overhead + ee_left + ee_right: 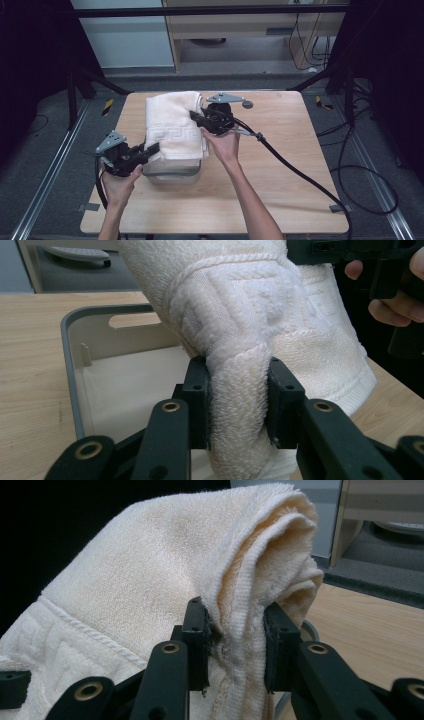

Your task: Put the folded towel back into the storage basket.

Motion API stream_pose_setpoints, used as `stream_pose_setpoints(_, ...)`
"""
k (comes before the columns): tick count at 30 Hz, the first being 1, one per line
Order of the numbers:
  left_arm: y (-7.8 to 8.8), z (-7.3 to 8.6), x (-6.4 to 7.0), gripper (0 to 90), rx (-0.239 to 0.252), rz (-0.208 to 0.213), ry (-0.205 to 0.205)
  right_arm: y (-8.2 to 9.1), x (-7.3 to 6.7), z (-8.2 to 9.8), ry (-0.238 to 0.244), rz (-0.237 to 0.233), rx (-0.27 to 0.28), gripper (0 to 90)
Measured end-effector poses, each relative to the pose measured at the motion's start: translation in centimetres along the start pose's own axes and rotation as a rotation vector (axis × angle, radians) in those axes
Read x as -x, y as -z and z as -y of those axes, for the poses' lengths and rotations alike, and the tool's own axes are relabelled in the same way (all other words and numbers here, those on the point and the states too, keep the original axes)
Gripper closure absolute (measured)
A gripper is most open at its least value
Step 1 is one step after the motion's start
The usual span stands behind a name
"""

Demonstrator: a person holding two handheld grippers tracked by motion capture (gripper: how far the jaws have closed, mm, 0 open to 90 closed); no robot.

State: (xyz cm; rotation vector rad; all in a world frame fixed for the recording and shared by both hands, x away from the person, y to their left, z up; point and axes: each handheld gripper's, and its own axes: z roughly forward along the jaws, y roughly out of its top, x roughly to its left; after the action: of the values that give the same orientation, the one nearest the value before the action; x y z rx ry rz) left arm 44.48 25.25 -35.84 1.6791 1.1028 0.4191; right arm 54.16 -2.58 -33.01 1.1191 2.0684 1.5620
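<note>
A folded white towel (172,125) with a key-pattern border is held up over a shallow grey bin (172,172) on the wooden table. My left gripper (152,149) is shut on the towel's near left edge; in the left gripper view the thick towel (240,405) is pinched between both pads above the bin (70,340). My right gripper (195,116) is shut on the towel's right side, farther back. The right gripper view shows bunched folds of the towel (237,625) squeezed between the jaws. Most of the bin is hidden under the towel.
The table (280,165) has bare wood to the right and in front of the bin. A black cable (295,167) trails from the right gripper across the table to the right edge. A cabinet (240,35) stands beyond the far edge, cables on the floor at right.
</note>
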Motion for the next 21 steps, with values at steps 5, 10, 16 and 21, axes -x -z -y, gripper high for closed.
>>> stream_pose_setpoints(5,-0.2,0.2,-0.4,66.9,-0.01,-0.008,0.005,-0.6,0.0,0.4,-0.003,0.002,-0.003,69.1)
stream_pose_setpoints(10,-0.8,0.7,-1.0,66.9,-0.031,-0.017,0.015,-1.4,0.1,0.9,-0.002,0.012,-0.018,69.1)
stream_pose_setpoints(16,-1.4,1.3,-1.7,66.9,-0.056,-0.029,0.028,-2.6,0.1,1.8,0.004,0.028,-0.04,69.1)
stream_pose_setpoints(21,-1.6,1.6,-2.2,67.0,-0.068,-0.037,0.035,-3.2,0.2,2.3,-0.003,0.029,-0.049,69.1)
